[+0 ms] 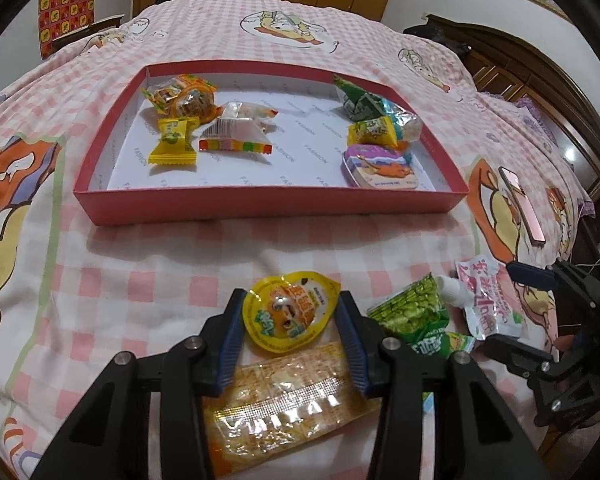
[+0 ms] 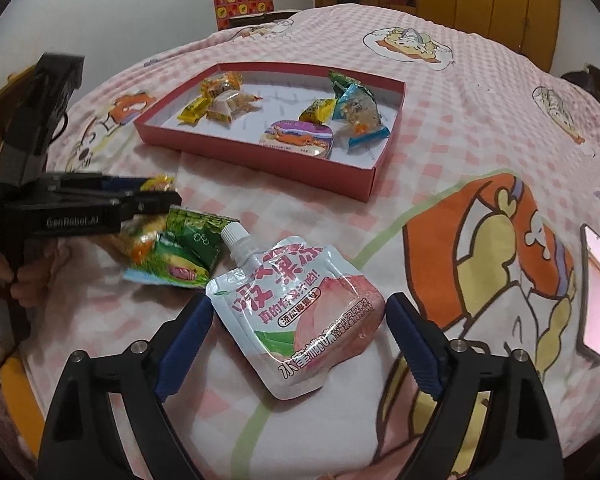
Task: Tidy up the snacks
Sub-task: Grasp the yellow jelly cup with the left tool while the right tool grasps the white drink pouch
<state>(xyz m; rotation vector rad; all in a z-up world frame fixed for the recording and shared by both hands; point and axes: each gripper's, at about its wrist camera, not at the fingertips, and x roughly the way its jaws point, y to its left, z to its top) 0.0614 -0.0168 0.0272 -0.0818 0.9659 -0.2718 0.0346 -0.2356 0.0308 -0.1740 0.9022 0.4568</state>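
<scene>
Left wrist view: left tongs (image 1: 290,312) pinching yellow jelly cup (image 1: 288,312); right tongs (image 2: 300,336) spread round peach pouch (image 2: 300,316). Lift cup straight, w/o dragging cracker pack (image 1: 284,404), to red tray (image 1: 260,200).

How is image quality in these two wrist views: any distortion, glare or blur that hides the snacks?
Left wrist view: strong fisheye bending, the red tray bows and the corners are black; glare on the clear cracker packet, still readable. Right wrist view: same curvature; light sheen on the peach jelly pouch, print legible; the phone reflects pink. Both evenly lit, shadows soft, no real motion blur.
</scene>
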